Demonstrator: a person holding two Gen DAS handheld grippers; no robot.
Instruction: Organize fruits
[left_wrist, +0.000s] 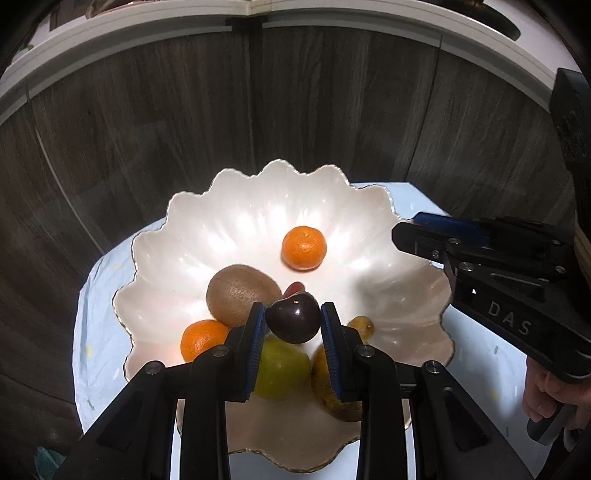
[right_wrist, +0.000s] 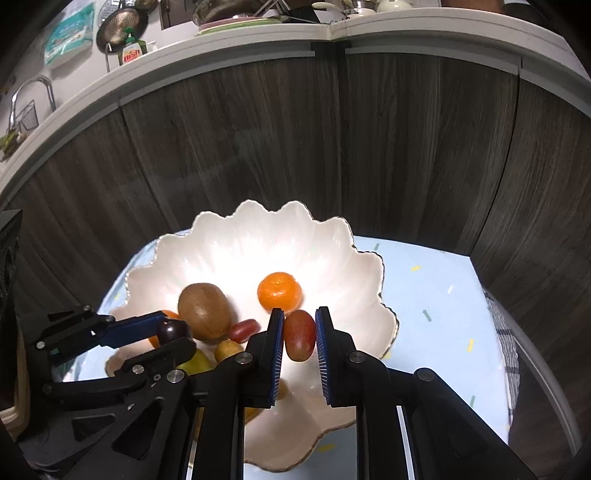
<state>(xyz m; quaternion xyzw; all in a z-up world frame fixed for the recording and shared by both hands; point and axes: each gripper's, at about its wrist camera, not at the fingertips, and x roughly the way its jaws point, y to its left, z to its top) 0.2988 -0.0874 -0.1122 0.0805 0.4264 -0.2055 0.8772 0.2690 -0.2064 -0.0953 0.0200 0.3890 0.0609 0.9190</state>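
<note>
A white scalloped bowl (left_wrist: 236, 218) with a thin gilt rim stands on a pale blue cloth (right_wrist: 436, 291) before dark wood-grain panels (left_wrist: 147, 110). In the bowl: a brown fuzzy kiwi (left_wrist: 240, 291) left of centre, a tangerine (left_wrist: 304, 247) at the far middle, a second tangerine (left_wrist: 201, 338) at the near left, a yellow-green fruit (left_wrist: 284, 369) near the front, and a small red grape (right_wrist: 243, 329) beside the kiwi.

The left gripper (left_wrist: 293, 321), over the near part of the bowl, has narrowly parted jaws with a dark purple, glossy round fruit (left_wrist: 294, 319) between its blue pads (left_wrist: 258, 332); whether the pads press it cannot be told for certain.

The right gripper (right_wrist: 299, 332), over the near right part of the bowl, holds an oval reddish grape (right_wrist: 299, 334) upright between its pads, its left pad touching, a thin gap at the right.
</note>
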